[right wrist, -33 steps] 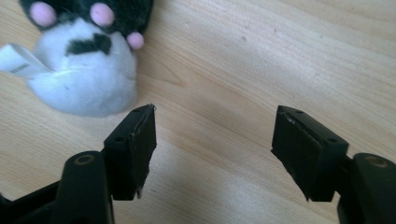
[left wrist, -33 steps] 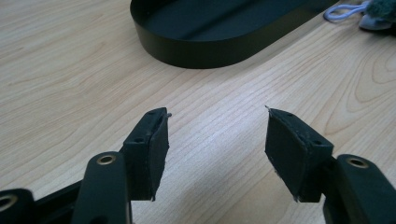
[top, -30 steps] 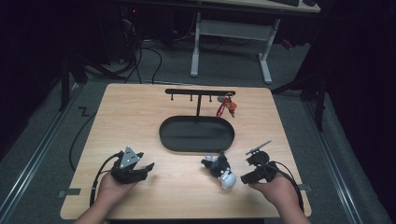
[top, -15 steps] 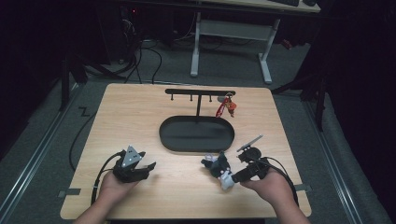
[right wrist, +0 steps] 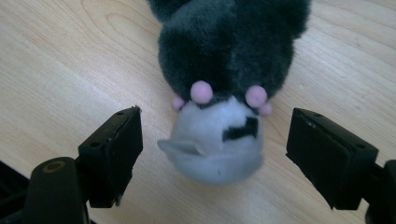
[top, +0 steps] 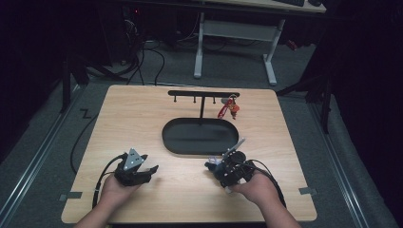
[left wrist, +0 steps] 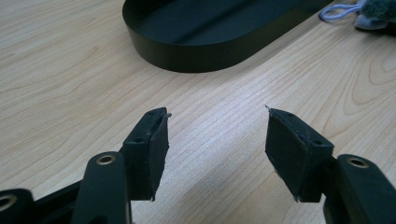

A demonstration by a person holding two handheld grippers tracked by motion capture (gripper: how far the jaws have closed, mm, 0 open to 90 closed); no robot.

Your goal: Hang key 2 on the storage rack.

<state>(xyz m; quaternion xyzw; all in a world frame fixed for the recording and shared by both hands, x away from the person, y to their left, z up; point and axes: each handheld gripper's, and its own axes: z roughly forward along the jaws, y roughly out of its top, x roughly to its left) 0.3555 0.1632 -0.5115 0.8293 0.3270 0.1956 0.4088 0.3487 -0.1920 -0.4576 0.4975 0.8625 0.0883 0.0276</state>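
Observation:
A small plush toy (right wrist: 219, 93), dark grey fur with a white face and pink pompoms, lies on the wooden table (top: 142, 109). My right gripper (right wrist: 215, 114) is open around it, one jaw on each side, and neither pad touches it. These jaws have just been opening. In the high view the right gripper (top: 219, 170) covers most of the plush toy (top: 214, 163), near the front of the table. My left gripper (left wrist: 215, 112) stands open over bare wood with nothing in it, at the front left (top: 151, 170).
A black oval tray (top: 199, 142) sits mid-table, seen close in the left gripper view (left wrist: 187, 56). Behind it stands a black hook rack (top: 202, 94) with a red keychain (top: 227, 108) hanging from it. The plush toy (left wrist: 376, 9) and its white loop show at the top right.
My right hand has slid left over the plush toy, so its jaws now straddle it. The left hand has stayed where it was.

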